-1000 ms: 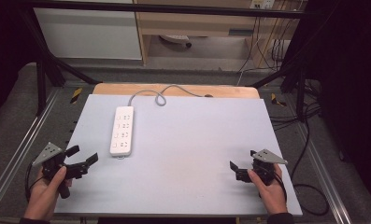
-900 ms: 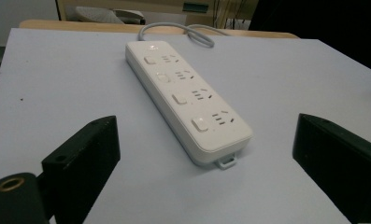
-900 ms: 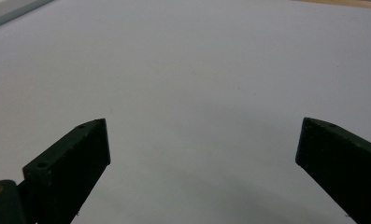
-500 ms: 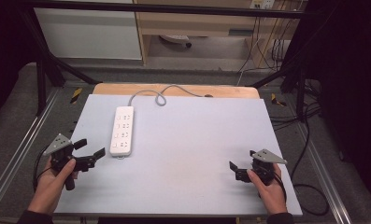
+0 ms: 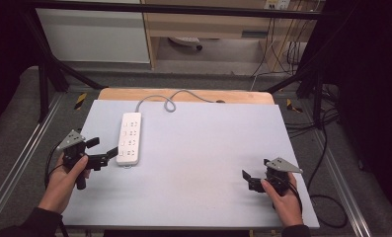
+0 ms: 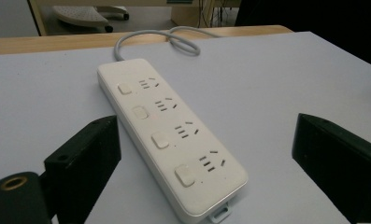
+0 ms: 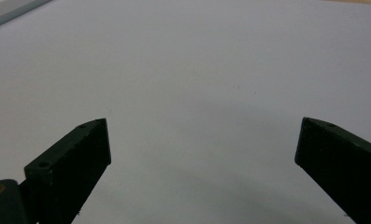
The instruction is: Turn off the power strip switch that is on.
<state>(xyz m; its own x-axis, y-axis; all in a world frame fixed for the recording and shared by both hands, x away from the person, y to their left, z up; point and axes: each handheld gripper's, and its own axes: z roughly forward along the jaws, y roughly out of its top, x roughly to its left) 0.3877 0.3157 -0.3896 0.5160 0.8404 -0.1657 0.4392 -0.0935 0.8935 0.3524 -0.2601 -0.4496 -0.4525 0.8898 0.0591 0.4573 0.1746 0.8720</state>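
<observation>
The white power strip (image 5: 129,138) lies on the bench (image 5: 203,148), far left. Left tongs (image 5: 104,153) spread just beside it — a careless approach could push it aside. Right tongs (image 5: 250,180) spread, well apart.

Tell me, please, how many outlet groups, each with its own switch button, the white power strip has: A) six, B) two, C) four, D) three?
C: in the left gripper view the power strip shows four square buttons in a row, each beside its own set of socket slots.
</observation>
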